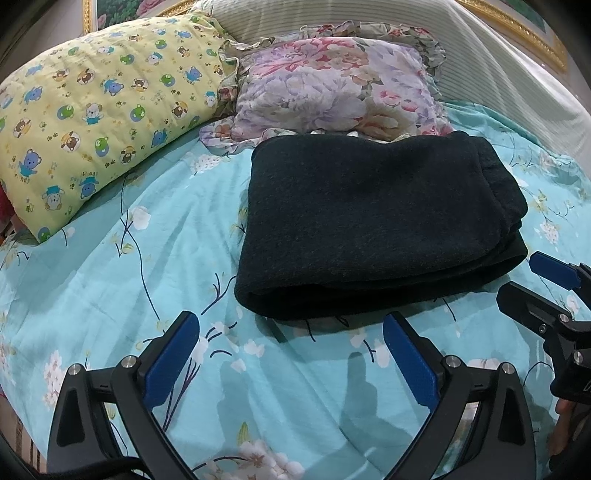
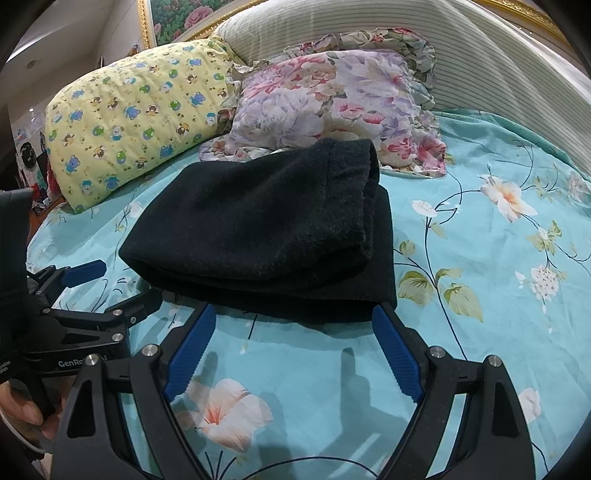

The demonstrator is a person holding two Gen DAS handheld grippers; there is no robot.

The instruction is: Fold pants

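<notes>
Nearest to me, my left gripper (image 1: pixel 291 332) hangs released, jaws spread wide with nothing between them, angled down at the turquoise flowered bedsheet (image 1: pixel 110 280). My right gripper (image 2: pixel 295 328) sits just beside it, equally spread and empty, its blue pads (image 2: pixel 397 350) just short of the near edge of the cloth. I read both as parked clear so nothing drags on the fabric.

Just beyond the fingertips lie the dark pants (image 2: pixel 258 229), already folded into a thick stacked bundle flat on the sheet, the fold facing me and the looser ends on the right. I judge the folding essentially done.

Behind the bundle a floral pillow (image 1: pixel 332 88) almost touches its far edge, with a yellow bear-print pillow (image 1: pixel 99 122) to its left against the striped headboard (image 2: pixel 406 33).
</notes>
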